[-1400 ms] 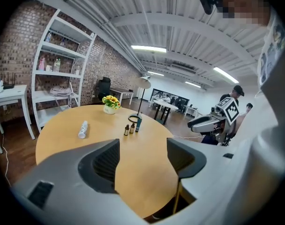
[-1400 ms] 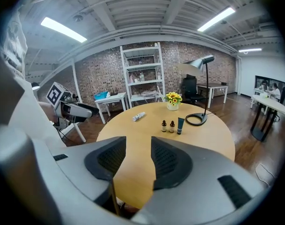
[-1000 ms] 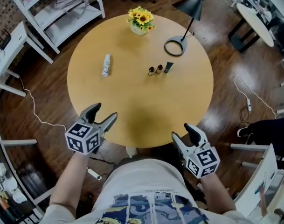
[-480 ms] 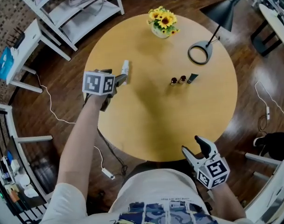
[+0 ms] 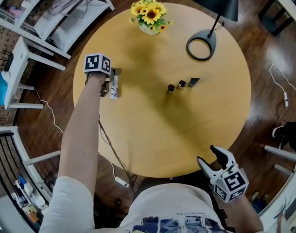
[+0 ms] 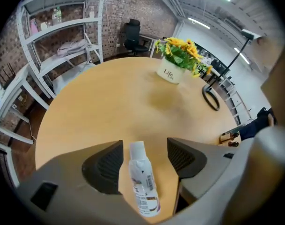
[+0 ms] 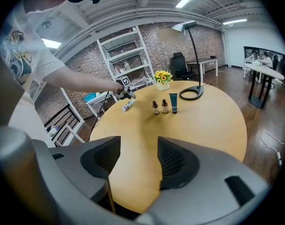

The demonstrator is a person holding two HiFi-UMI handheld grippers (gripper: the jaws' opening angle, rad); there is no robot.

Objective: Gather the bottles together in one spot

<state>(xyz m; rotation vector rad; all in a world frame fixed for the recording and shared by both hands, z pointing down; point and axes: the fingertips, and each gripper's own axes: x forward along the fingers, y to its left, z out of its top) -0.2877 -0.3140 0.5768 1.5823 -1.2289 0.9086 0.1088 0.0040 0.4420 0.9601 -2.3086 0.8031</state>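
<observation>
Reaching across the round table, my left gripper has travelled from the near edge, where it waited a second ago, to the far-left part of the top. It now hangs steeply nose-down over the white bottle. In my judgement the approach is complete and only the grasp remains before this stray can join the rest. The jaws stand released, having narrowed slightly in the last half second. The left gripper view shows the left gripper straddling the white bottle, which lies on its side in the gap with its cap pointing away. It sits close beside the left pad and clear of the right one, and neither pad presses on it. At centre, two small brown bottles stand side by side with a dark tube just to their right, well apart from the white bottle. I take this cluster as the gathering spot. At right, my right gripper has shifted little and hangs off the near edge of the table. Its jaws are released and have just eased inward after widening. The right gripper view shows nothing between the pads of the right gripper except tabletop, with the small brown bottles far ahead.
</observation>
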